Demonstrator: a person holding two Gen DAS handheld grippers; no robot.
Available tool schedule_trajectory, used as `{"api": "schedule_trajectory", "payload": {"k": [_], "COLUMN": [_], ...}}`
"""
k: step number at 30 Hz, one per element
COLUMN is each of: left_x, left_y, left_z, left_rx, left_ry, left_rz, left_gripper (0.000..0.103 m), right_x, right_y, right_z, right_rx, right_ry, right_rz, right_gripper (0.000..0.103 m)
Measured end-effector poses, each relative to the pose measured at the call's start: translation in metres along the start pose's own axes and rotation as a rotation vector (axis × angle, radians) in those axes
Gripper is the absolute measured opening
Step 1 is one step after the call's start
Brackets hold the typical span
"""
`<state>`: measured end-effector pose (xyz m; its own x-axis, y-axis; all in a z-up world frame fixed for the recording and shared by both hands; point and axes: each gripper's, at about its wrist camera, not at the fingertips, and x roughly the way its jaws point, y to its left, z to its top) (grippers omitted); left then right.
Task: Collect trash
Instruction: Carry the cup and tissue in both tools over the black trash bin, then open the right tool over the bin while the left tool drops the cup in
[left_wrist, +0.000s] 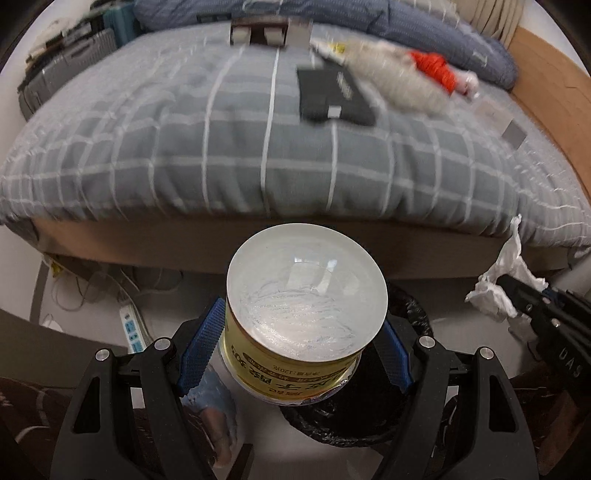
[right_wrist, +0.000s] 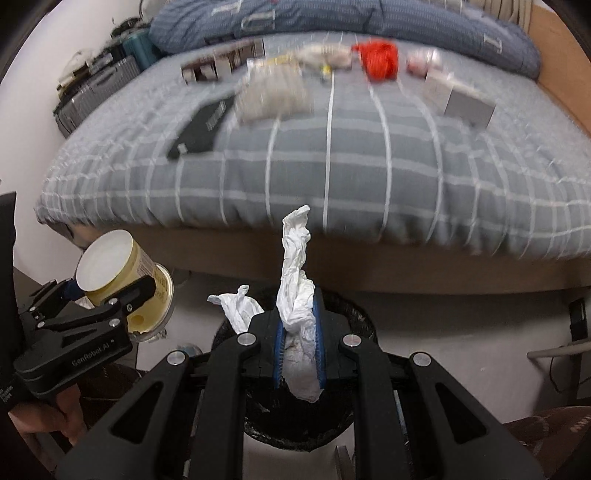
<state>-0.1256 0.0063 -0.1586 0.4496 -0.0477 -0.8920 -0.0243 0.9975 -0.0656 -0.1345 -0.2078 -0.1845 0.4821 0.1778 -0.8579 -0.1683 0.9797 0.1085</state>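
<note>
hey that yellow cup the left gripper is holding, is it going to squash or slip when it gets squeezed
The yellow cup probably flexes easily: it looks like a thin, empty plastic container with its foil lid torn open. The left gripper holds it across its round wall with ribbed blue pads, so slipping seems unlikely. It likely weighs little and would roll if set on its side.

I see a yellow cup (left_wrist: 295, 328) with printed lettering around its wall, clamped between blue pads with its white bottom tipped up toward the camera and its torn foil rim facing down. It hangs just above the bin (left_wrist: 413, 306), a round bin lined with a black bag that stands on the pale floor just in front of the bed. A crumpled white tissue (right_wrist: 299, 295) is pinched between blue pads too; its loose end stands upright and a twisted corner juts to the left, directly over the bin's rim (right_wrist: 354, 302).
</note>
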Motion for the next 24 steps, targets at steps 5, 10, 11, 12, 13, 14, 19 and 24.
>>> {"api": "schedule_trajectory", "payload": {"k": [5,10,11,12,13,14,19,24], "left_x": [0.036,0.059,0.062,0.065,0.067,0.067,0.070,0.073], "left_y": [0.005,0.012,0.014,0.017,0.018,0.019,0.032,0.040], "left_z": [-0.005,-0.012,-0.014,-0.015,-0.016,-0.015,-0.020,-0.024], "left_rx": [-0.008,-0.015,-0.020,-0.025,-0.027,-0.028,-0.051,-0.059], "left_ry": [0.050,0.101,0.108,0.114,0.114,0.115,0.122,0.128], "left_rz": [0.010,0.024,0.024,0.025,0.024,0.024,0.033,0.046], "left_gripper": [0.075,0.075,0.075,0.075,0.075,0.075,0.075,0.075], "right_x": [0.038,0.064,0.068,0.073,0.077,0.081,0.100,0.104], "right_y": [-0.001,-0.004,-0.004,-0.004,-0.003,-0.003,0.006,0.019], "right_z": [-0.009,-0.016,-0.017,-0.018,-0.019,-0.020,-0.025,-0.027], "right_rx": [-0.010,-0.006,-0.005,-0.007,-0.009,-0.012,-0.032,-0.065], "right_ry": [0.068,0.123,0.130,0.141,0.149,0.159,0.203,0.205], "right_rz": [-0.003,0.001,0.003,0.004,0.003,0.004,0.019,0.035], "right_gripper": [0.013,0.014,0.014,0.015,0.016,0.016,0.016,0.025]}}
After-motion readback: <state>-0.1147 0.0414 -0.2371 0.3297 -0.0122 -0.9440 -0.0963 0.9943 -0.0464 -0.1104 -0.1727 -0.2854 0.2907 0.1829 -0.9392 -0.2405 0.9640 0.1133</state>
